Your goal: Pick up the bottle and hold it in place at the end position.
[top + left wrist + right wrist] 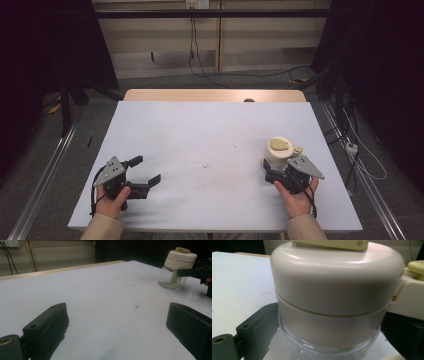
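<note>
Our right gripper clamps the round clear-glass jar with its smooth cream plastic lid at near right; our left gripper rests with jaws apart on the matte white table.

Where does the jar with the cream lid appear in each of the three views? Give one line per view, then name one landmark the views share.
High view: jar right of centre, at the right gripper.
Left gripper view: top right.
Right gripper view: close up, centre, between the black jaws.
Shared landmark: the white table.
</note>
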Action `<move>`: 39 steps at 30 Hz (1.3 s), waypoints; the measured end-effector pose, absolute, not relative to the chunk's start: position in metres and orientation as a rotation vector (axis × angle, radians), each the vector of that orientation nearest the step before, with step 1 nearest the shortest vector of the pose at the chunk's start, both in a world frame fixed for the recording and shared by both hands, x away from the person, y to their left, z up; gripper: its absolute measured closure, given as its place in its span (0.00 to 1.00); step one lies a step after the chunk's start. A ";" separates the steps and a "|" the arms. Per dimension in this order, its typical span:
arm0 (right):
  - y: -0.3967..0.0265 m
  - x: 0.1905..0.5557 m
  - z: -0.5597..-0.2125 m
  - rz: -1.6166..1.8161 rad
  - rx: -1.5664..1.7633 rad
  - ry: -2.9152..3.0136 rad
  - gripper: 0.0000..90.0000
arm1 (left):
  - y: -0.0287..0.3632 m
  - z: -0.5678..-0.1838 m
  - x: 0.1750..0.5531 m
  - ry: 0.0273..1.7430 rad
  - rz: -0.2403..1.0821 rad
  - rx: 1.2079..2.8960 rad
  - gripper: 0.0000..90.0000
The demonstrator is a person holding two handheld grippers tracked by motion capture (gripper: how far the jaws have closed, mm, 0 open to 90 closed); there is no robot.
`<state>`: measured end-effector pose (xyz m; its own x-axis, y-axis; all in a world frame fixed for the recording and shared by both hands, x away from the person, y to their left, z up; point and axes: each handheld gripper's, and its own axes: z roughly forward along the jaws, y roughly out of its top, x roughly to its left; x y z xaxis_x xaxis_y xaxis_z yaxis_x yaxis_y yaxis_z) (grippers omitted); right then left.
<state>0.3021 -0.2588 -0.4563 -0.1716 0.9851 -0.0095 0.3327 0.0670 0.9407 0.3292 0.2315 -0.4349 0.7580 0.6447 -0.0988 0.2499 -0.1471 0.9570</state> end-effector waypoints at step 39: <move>-0.254 0.315 -0.457 1.104 1.399 1.578 0.06 | 0.229 -0.436 0.331 0.707 0.392 1.725 0.05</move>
<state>0.3147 -0.2538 -0.4566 -0.1282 0.9917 0.0123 0.3513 0.0338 0.9356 0.3311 0.2289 -0.4360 0.7609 0.6406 -0.1028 0.2515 -0.1451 0.9569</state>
